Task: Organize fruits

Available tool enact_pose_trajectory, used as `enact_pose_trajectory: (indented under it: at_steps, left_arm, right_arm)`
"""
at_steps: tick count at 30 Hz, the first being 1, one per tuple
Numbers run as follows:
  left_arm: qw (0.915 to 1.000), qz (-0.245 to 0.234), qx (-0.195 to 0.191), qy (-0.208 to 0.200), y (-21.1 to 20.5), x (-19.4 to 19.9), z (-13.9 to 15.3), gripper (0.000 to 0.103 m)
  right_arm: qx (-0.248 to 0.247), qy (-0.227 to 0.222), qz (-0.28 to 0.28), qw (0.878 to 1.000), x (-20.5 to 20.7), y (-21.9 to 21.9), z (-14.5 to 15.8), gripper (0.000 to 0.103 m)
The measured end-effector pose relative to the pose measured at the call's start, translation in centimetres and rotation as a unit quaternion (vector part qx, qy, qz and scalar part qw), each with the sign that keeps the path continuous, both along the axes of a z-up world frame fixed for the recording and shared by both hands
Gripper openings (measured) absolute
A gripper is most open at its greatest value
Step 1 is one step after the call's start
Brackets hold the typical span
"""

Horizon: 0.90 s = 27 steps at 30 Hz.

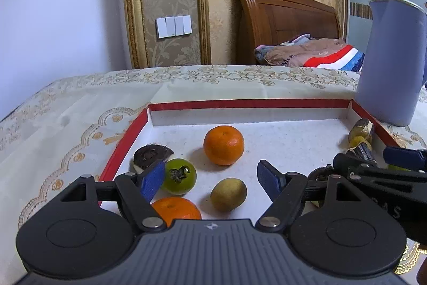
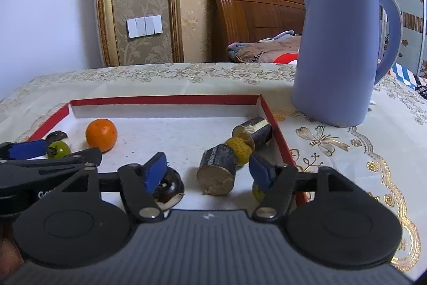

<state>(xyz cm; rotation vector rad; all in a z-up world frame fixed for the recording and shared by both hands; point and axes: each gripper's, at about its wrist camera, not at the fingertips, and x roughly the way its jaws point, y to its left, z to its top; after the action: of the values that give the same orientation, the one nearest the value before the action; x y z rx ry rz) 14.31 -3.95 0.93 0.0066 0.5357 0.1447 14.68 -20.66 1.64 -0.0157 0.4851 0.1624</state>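
Observation:
A white tray with a red rim (image 1: 248, 103) (image 2: 165, 98) holds the fruit. In the left wrist view my left gripper (image 1: 210, 172) is open over a brownish-green kiwi-like fruit (image 1: 228, 194); the pads do not press on it. A green fruit (image 1: 180, 176) sits against its left pad, with a dark half shell (image 1: 152, 155) behind, an orange (image 1: 223, 144) farther back and a second orange (image 1: 176, 210) under the gripper body. My right gripper (image 2: 206, 167) is open around a dark-skinned cane piece (image 2: 216, 172), apart from both pads. More cane (image 2: 253, 131) lies behind it.
A lilac kettle (image 1: 387, 58) (image 2: 339, 50) stands on the patterned tablecloth just off the tray's far right corner. A dark half shell (image 2: 169, 187) lies under my right gripper's left finger and a small yellow-green fruit (image 2: 257, 190) under its right finger. The two grippers are side by side.

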Motion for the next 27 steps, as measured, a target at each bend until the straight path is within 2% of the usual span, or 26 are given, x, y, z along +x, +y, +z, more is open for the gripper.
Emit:
enact_pose_trajectory:
  at_steps: [4,7,14,18,23,27]
  left_arm:
    - [0.9998,0.0,-0.019,0.003,0.6,-0.5,0.2,0.076]
    - [0.9998,-0.004,-0.019,-0.003,0.6,-1.3,0.3,0.076]
    - [0.9998,-0.001,-0.021,-0.005,0.9,-3.2,0.7,0.076]
    - [0.9997,0.003,-0.025,-0.007,1.4,-4.4,0.6,0.076]
    - [0.9994,0.005,-0.034,-0.005,1.9,-5.4,0.5,0.076]
    - [0.9997,0.008,-0.019,-0.014,1.9,-7.0,0.4,0.076]
  right_arm:
    - [-0.002,-0.026,-0.015,1.0,-1.1,-0.3,0.5,0.087]
    - [0.006,-0.038,-0.022,0.999,-1.8,-0.7,0.9,0.087]
    - [0.02,-0.023,-0.021,0.999,-2.9,-1.3,0.8,0.088]
    - [0.023,-0.03,-0.018,0.999,-4.4,-1.3,0.9,0.093]
    - [0.019,-0.033,-0.015,0.999,-5.6,-1.2,0.7,0.093]
    - [0.026,-0.028,-0.009,0.999,-6.4,-1.4,0.6,0.094]
